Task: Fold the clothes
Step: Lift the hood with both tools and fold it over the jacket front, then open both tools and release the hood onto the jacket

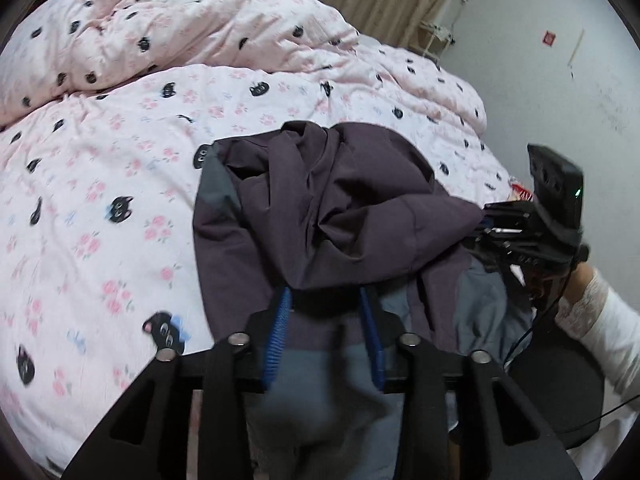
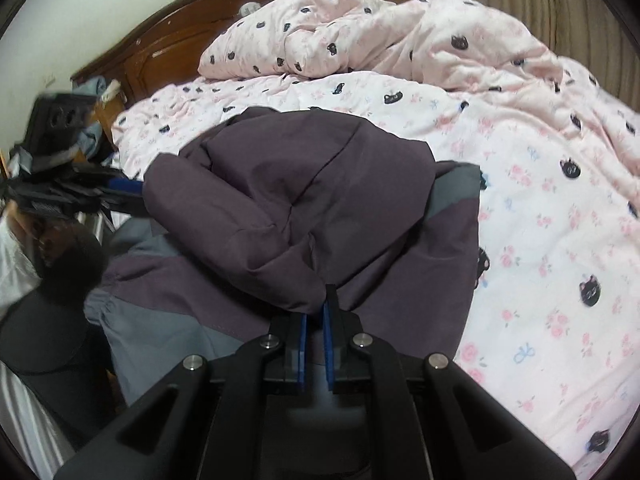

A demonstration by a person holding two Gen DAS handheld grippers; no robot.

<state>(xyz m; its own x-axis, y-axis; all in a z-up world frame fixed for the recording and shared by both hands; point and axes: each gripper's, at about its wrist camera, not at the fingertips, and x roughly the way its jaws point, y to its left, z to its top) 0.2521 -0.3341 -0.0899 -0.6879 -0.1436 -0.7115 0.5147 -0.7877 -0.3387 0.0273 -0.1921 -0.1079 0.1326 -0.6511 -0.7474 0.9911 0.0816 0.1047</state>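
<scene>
Folding the dark purple and grey padded jacket [image 1: 320,216] on the pink cat-print quilt [image 1: 120,200]
Best to carry both sides level so the fold lands square: the left gripper [image 1: 326,300] sits low with blue pads spread, fabric draped over them; the right gripper [image 2: 316,312], nearly clenched, pinches a jacket fold

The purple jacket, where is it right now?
The purple jacket lies bunched on the pink cat-print quilt at the bed's near edge, straight ahead in both wrist views, with the wooden headboard behind it to the left.
</scene>
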